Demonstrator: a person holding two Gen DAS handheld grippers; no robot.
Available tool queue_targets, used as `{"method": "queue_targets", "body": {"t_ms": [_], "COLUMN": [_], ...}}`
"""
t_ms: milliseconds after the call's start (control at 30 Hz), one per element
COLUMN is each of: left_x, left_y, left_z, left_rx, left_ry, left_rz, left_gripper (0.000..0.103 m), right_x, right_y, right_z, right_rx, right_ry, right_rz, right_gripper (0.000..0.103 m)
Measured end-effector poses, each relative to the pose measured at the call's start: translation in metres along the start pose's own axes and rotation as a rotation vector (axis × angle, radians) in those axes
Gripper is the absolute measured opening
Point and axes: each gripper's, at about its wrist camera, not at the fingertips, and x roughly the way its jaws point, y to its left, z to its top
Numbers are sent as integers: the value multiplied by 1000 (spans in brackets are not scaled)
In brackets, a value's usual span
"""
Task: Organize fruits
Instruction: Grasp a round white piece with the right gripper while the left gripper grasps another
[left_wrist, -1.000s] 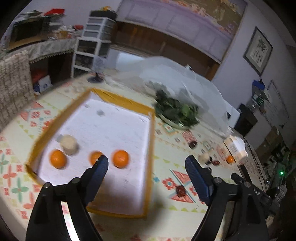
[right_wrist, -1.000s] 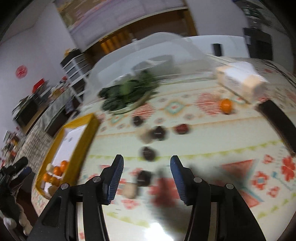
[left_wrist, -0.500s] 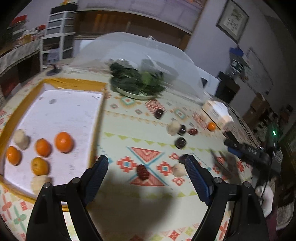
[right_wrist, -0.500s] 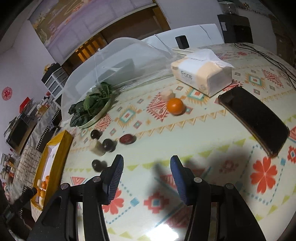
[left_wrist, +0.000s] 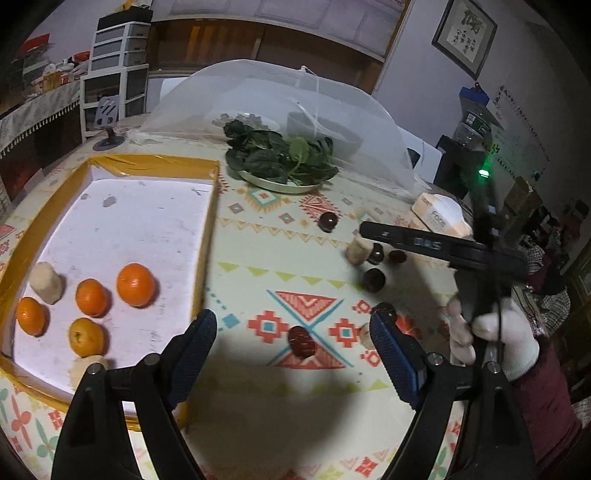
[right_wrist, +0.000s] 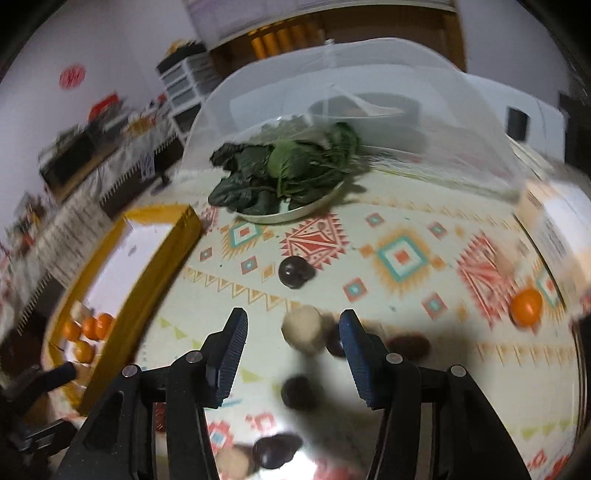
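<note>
On the patterned tablecloth (left_wrist: 258, 280), the right gripper (right_wrist: 291, 336) has been swung over the loose fruit (right_wrist: 301, 330), jaws closing, nothing pinched; the left gripper (left_wrist: 291, 332) is held open, empty.

The tray (left_wrist: 207, 236) lies at the left on the table (left_wrist: 258, 258), with four oranges (left_wrist: 135, 279) inside. The plate of greens (left_wrist: 280, 162) stands behind, before the mesh cover (left_wrist: 280, 96).
</note>
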Motion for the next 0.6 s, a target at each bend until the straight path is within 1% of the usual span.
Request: {"method": "queue_targets", "body": {"t_ms": [33, 67, 100, 133, 167, 300, 433, 500, 600], "left_x": [0, 0, 1, 2, 3, 7, 15, 24, 47], "left_y": [2, 3, 4, 5, 4, -11, -39, -58, -78], "left_z": [0, 0, -1, -1, -1, -5, -10, -13, -15], "left_rx": [0, 1, 4, 6, 12, 84, 193, 263, 329], "left_ry": [1, 1, 2, 4, 7, 9, 29, 43, 82], "left_rz": [1, 1, 0, -2, -9, -45, -88, -110, -119], "left_gripper": [85, 85, 85, 85, 85, 85, 85, 85, 85], "right_x": [8, 14, 20, 26, 28, 19, -21, -45, -81], "right_y": [3, 6, 8, 11, 11, 4, -13, -22, -40], "right_z": [1, 1, 0, -1, -3, -6, -13, -24, -53], "right_rx": [-18, -41, -62, -80, -88, -35, 64, 105, 188], "right_ry": [19, 35, 51, 64, 66, 31, -62, -106, -153], "right_rz": [-5, -28, -56, -84, -98, -86, -49, -28, -3], "right_gripper": [48, 48, 45, 37, 31, 31, 31, 31, 31]}}
